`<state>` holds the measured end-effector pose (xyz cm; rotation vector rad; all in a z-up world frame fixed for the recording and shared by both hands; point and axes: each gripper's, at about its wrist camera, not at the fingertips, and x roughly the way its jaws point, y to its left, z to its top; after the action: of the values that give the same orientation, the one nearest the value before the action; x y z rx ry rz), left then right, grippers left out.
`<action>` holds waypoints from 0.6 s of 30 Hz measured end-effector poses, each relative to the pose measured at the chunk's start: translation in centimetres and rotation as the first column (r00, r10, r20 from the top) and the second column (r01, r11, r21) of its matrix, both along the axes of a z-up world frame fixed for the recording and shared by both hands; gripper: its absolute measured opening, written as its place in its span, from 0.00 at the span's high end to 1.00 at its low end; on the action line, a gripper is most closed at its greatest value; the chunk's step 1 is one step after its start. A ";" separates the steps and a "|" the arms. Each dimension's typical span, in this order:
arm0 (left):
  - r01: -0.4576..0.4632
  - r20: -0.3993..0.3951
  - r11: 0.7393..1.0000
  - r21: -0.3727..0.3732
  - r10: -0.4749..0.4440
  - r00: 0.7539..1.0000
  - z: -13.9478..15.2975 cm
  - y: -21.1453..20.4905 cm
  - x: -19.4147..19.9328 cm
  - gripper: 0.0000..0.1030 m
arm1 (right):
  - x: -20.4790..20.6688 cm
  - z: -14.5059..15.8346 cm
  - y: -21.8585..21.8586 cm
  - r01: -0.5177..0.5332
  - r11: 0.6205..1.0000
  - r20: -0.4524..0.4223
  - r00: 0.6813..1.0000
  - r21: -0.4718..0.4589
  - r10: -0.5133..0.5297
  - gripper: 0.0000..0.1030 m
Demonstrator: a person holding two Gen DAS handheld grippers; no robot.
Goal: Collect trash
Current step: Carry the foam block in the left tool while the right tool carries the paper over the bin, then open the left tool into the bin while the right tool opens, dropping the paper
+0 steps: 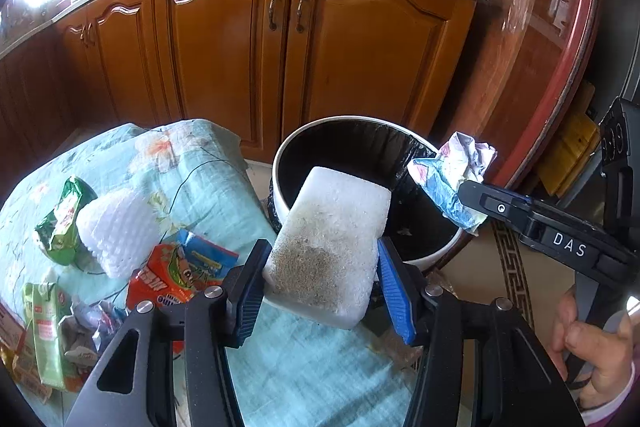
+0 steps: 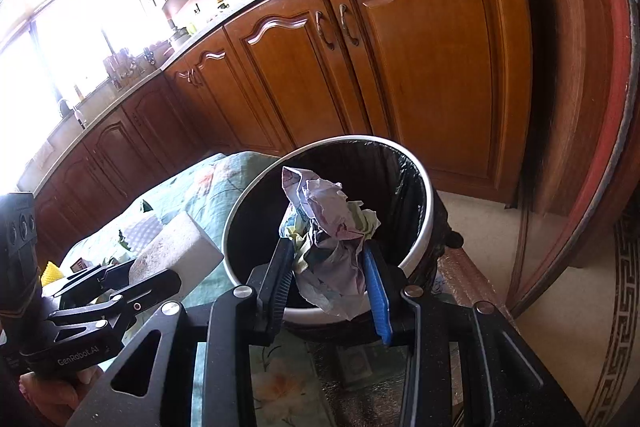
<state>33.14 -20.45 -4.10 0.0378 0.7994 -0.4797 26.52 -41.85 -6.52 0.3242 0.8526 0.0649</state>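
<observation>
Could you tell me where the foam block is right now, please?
The foam block is clamped in the left hand-held gripper, at the near rim of the bin, right of the cloth-covered table.

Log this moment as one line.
left gripper: holds foam | right gripper: holds paper | both over bin

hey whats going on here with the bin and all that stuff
A person is clearing trash with two tools. The left hand-held gripper is shut on a dirty white foam block, held at the rim of the black-lined trash bin. The right hand-held gripper is shut on crumpled paper over the bin. More wrappers lie on the floral cloth.
</observation>
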 end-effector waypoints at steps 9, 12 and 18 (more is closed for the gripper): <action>0.015 -0.012 1.000 0.018 -0.015 1.000 -0.2 -2.9 3.3 0.49 | 2.5 -0.5 -1.2 -0.004 1.000 -0.024 1.000 -0.027 0.004 0.64; 0.017 -0.018 1.000 0.026 -0.017 1.000 -0.3 -3.6 4.4 0.48 | 3.3 -0.8 -1.5 -0.006 0.999 -0.034 0.999 -0.040 0.004 0.62; 0.014 -0.031 0.999 0.045 -0.013 0.999 -1.1 -4.6 6.0 0.48 | 4.3 -1.2 -2.2 -0.004 0.999 -0.047 0.999 -0.048 0.002 0.62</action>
<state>39.13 -25.05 -5.24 0.0775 0.8408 -0.4761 30.85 -44.04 -7.77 0.2803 0.8998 0.0400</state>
